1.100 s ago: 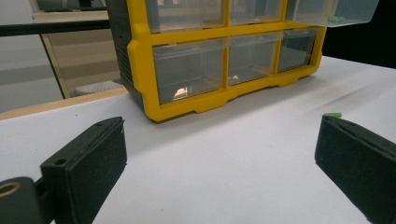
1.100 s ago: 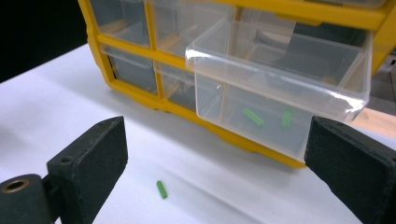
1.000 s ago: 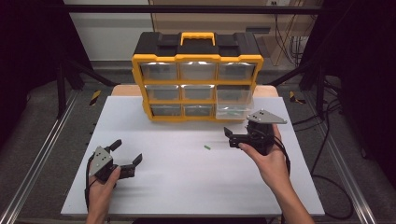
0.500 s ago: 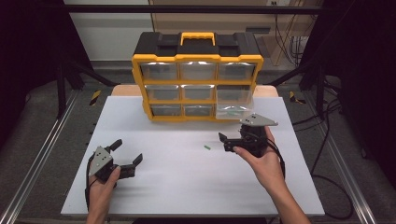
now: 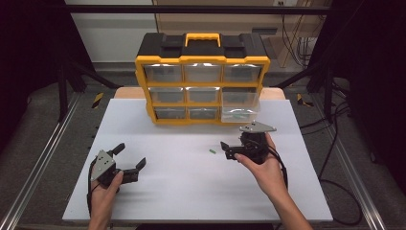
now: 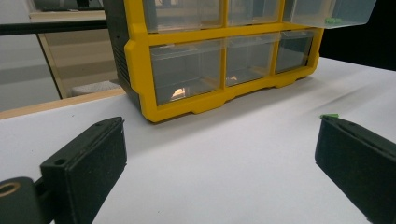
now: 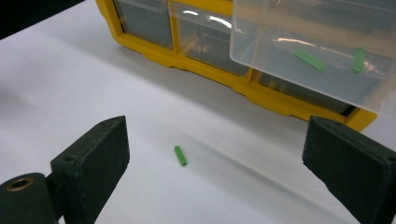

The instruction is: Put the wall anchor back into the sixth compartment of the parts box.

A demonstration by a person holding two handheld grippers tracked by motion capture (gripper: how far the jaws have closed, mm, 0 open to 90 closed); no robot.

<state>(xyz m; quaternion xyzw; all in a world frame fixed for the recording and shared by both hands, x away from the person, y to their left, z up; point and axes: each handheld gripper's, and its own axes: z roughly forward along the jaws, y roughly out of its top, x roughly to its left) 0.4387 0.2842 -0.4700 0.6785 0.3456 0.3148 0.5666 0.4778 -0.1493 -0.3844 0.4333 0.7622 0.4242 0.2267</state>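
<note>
The left hand (image 5: 103, 189) came in from the bottom edge and rested low on the white surface (image 5: 191, 191), wrist straight, with the left tool (image 5: 130, 160) pointed up and to the right. Its jaws stood wide apart and held nothing. Ahead of that tool, in the left gripper view, rose the yellow drawer cabinet (image 6: 140, 60) with its clear drawers, and a small green piece (image 6: 329, 115) peeked out just past the tip of that tool's right jaw.

In the high view that green piece (image 5: 212, 152) lay flat on the surface, just to the left of the right tool's (image 5: 227, 151) jaw tips and well to the right of the left tool. The right gripper view showed the piece (image 7: 180, 156) lying between and ahead of the spread, empty jaws, not touching either.

The right hand (image 5: 263, 165) reached in from the lower right, forearm angled up and leftward, gripping its tool with the jaws aimed left. Beyond the right tool a clear drawer (image 5: 241, 109) was pulled out of the cabinet's right column; more green pieces (image 7: 309, 60) lay inside it.
</note>
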